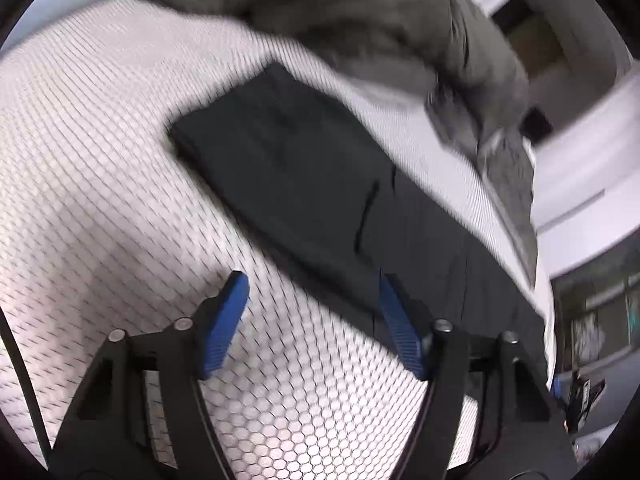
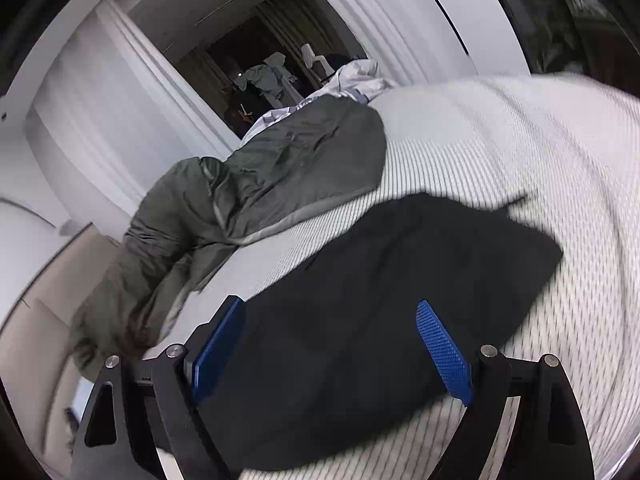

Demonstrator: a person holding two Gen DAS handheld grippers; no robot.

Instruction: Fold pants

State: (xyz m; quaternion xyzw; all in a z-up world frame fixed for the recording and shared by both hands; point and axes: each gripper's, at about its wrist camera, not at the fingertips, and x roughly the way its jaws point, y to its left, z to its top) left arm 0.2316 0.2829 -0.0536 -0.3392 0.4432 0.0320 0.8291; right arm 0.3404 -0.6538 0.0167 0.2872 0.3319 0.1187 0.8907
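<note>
Two fisheye views show one pair of black pants lying folded on a white bed cover with a honeycomb weave.

In the left wrist view, the left hand-held gripper (image 1: pixel 314 280) hangs above the bed cover (image 1: pixel 100 160) with its blue fingers (image 1: pixel 226 320) spread apart and nothing between them. The pants (image 1: pixel 304 184) lie as a flat dark rectangle ahead of the fingers, running from the middle of the picture down to the right, and the right-hand finger overlaps their near edge in the picture; whether it touches the cloth I cannot tell. A crumpled grey-green garment (image 1: pixel 380 20) sits beyond the pants at the top, and the whole picture is blurred.

In the right wrist view, the right hand-held gripper (image 2: pixel 330 308) has its blue fingers (image 2: pixel 444 352) spread wide, with the pants (image 2: pixel 380 300) lying under and between them, not pinched. The pants reach away to the upper right over the bed cover (image 2: pixel 540 160). The grey-green garment (image 2: pixel 260 184) lies heaped to the left, just beside the pants, draping over the edge of the bed. A pale bundle of cloth (image 2: pixel 356 76) sits behind it.
</note>
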